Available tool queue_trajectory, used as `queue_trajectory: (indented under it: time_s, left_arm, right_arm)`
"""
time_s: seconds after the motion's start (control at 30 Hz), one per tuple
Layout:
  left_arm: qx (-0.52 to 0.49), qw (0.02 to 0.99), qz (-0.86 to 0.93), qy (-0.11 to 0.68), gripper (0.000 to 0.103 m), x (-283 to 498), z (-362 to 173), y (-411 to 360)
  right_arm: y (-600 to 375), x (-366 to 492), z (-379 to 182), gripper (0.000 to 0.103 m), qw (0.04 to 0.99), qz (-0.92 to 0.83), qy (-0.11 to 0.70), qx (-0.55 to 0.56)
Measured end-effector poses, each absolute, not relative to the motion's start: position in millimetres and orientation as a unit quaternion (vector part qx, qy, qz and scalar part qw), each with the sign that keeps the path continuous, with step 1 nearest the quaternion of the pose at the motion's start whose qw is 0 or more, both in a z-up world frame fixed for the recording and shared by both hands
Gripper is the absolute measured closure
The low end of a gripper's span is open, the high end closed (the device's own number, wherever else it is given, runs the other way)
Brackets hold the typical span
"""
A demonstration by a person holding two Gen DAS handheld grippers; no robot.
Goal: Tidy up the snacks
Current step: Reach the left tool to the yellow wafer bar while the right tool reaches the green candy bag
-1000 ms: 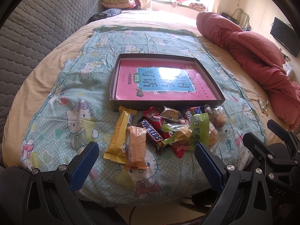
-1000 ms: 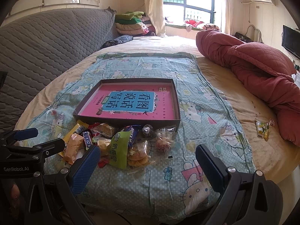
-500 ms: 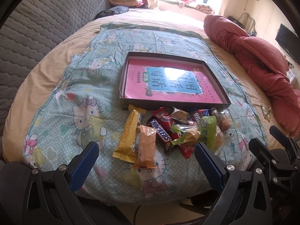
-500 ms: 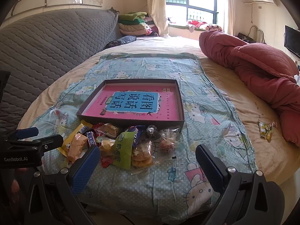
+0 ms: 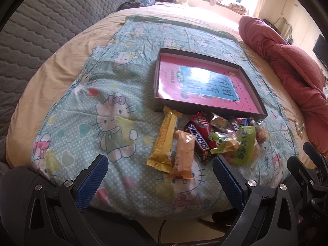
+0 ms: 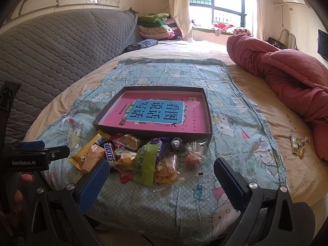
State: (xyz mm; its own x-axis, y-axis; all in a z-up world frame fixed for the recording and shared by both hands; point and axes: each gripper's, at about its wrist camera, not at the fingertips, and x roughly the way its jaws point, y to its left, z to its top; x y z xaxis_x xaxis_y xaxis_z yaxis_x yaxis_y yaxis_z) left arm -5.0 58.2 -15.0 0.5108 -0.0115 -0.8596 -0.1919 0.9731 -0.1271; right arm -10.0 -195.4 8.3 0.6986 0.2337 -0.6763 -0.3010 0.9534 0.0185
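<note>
A pile of wrapped snacks lies on the Hello Kitty sheet just in front of a shallow dark box with a pink and blue bottom. The pile holds a yellow bar, an orange pack, a Snickers bar, a green pack and clear bags of cookies. My left gripper is open and empty, just short of the orange pack. My right gripper is open and empty, near the cookies.
A red quilt lies bunched at the right. A small stray candy pack sits on the beige sheet near it. A grey quilted headboard runs along the left. The bed edge is right under both grippers.
Both grippers have moved forward toward the snack pile, which looks larger and closer now. The left view has shifted so the pile sits more to the right. Nothing has been picked up.
</note>
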Motion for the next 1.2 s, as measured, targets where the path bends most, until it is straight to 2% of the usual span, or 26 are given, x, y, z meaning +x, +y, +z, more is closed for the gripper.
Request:
queue_trajectory:
  time_s: [0.37,0.8,0.9,1.07,1.2]
  left_arm:
    - [-0.117,0.842,0.038,0.526,0.001,3,-37,69]
    - [-0.084,0.834,0.043,0.544,0.003,22,-60,83]
    - [-0.086,0.831,0.033,0.549,0.008,26,-65,83]
    - [-0.079,0.831,0.019,0.551,0.028,34,-70,79]
    - [-0.069,0.833,0.008,0.549,0.03,38,-71,73]
  right_arm:
    - [-189,-6,0,0.001,0.914,0.159,0.37,-0.047]
    - [-170,2,-15,0.001,0.898,0.191,0.393,-0.053]
    - [-170,7,-19,0.001,0.896,0.188,0.4,-0.046]
    - [-167,17,-29,0.001,0.89,0.184,0.416,-0.041]
    - [-159,25,-37,0.001,0.888,0.176,0.423,-0.038]
